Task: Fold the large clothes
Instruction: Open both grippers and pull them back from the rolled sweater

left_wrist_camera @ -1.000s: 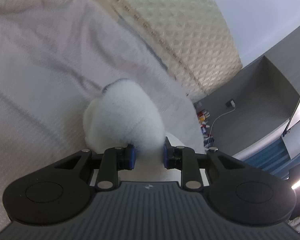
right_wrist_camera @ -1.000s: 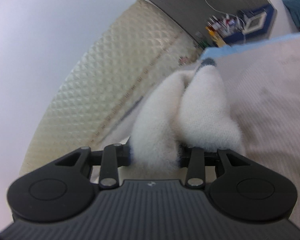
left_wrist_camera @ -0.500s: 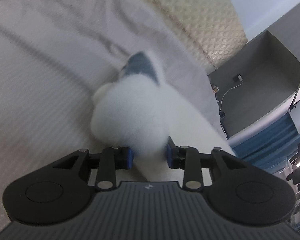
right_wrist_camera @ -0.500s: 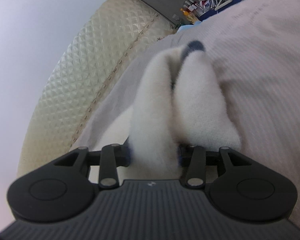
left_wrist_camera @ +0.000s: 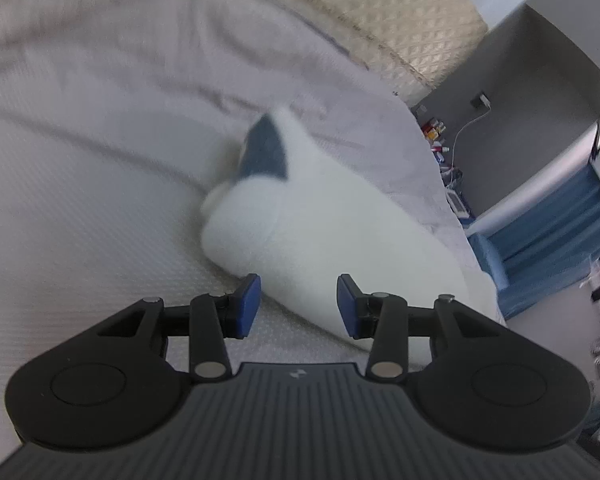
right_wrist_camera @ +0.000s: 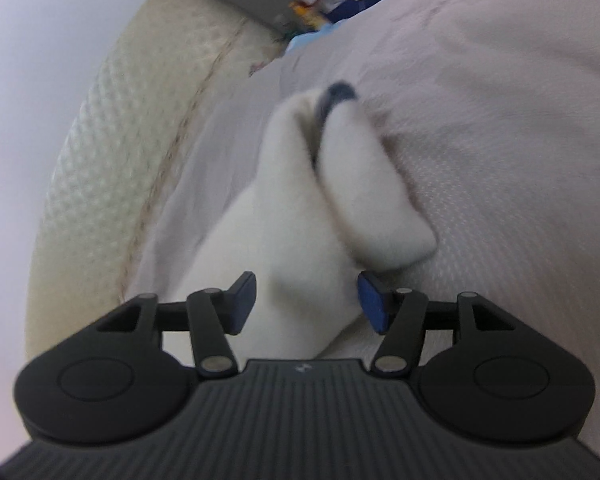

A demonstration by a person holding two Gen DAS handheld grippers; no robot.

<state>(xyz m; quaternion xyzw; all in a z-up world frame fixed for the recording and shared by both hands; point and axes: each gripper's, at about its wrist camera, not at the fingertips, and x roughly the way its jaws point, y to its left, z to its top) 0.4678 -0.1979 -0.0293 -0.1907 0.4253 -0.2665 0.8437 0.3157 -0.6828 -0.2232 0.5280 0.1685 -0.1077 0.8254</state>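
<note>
A white fleece garment [left_wrist_camera: 300,232] with a dark blue patch [left_wrist_camera: 265,152] at its far end lies bunched on the bed. My left gripper [left_wrist_camera: 298,306] is open, its blue pads either side of the fleece. In the right wrist view the same garment [right_wrist_camera: 300,240] lies in two thick folds with a dark blue edge [right_wrist_camera: 336,98] at the far end. My right gripper [right_wrist_camera: 307,302] is open, its jaws spread around the near fold.
The pale textured bedspread [left_wrist_camera: 80,200] covers the bed under the garment. A cream quilted headboard [right_wrist_camera: 132,128] stands behind it. Grey cabinets [left_wrist_camera: 540,92], a shelf with small bottles [left_wrist_camera: 436,136] and a blue curtain [left_wrist_camera: 560,240] lie off the bed's right side.
Both grippers have opened and let go of the fleece. The garment has come down onto the bedspread, and its blue patch now shows.
</note>
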